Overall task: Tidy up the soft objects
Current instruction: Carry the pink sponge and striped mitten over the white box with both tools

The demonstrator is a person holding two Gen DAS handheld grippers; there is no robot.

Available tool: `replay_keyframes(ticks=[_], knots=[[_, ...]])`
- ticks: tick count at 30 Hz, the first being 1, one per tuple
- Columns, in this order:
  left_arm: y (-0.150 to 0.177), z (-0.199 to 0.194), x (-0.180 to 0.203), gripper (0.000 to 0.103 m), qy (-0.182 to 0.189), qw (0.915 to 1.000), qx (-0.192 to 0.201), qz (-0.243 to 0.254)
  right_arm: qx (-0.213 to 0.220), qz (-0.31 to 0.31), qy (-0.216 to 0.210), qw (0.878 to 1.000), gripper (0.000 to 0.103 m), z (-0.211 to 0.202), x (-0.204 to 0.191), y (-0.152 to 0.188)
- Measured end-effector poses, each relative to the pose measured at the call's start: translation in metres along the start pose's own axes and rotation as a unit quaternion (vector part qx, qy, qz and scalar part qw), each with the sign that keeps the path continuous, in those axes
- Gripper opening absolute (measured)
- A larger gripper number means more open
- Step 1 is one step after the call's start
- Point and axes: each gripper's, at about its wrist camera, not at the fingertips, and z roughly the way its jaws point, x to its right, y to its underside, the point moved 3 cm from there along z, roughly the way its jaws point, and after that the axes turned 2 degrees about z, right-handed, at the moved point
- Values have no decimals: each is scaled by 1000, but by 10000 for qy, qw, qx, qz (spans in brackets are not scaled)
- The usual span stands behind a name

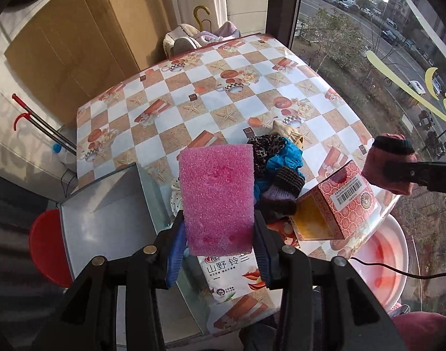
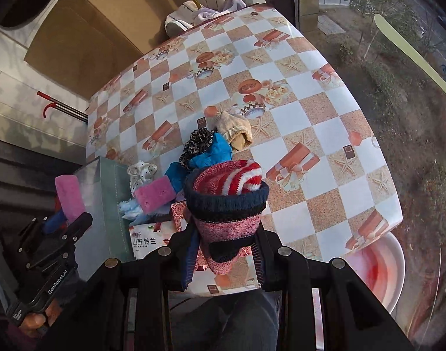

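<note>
While clamped upright in left gripper (image 1: 220, 251), pink sponge (image 1: 217, 196), right gripper (image 2: 226, 251) gripping knit sock (image 2: 226, 201)

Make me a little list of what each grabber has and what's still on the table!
left gripper: shut on pink sponge
right gripper: shut on knit sock
table: checkered cloth
pile: leopard fabric, blue cloth, beige sock
second sponge: in the pile
boxes: patterned box, tissue pack
bin: grey, by the left gripper
</note>
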Motion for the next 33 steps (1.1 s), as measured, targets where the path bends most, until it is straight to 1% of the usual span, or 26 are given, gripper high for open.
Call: replay_keyframes(ticks=[5, 8, 13, 19, 23, 29, 33], knots=[[22, -4, -10, 46, 0, 10000, -51, -75, -91, 225, 105, 9997, 34, -1, 9, 33], [29, -8, -17, 46, -13, 9999, -19, -168, -186, 275, 137, 9994, 34, 0, 12, 53], [43, -14, -33, 46, -86, 9991, 55, -406, -341, 50, -7, 9994, 34, 2, -5, 79], [62, -24, -57, 46, -207, 9971, 105, -718, -345, -570, -144, 9977, 34, 6, -48, 88], [76, -31, -80, 46, -363, 9941, 153, -1010, -334, -1106, -227, 9930, 34, 12, -85, 88], [105, -34, -117, 46, -562, 9869, 92, -1509, -351, -1986, -350, 9788, 34, 23, -146, 91], [128, -26, -137, 46, -665, 9811, -79, -1817, -459, -2464, -472, 9669, 34, 37, -182, 96]])
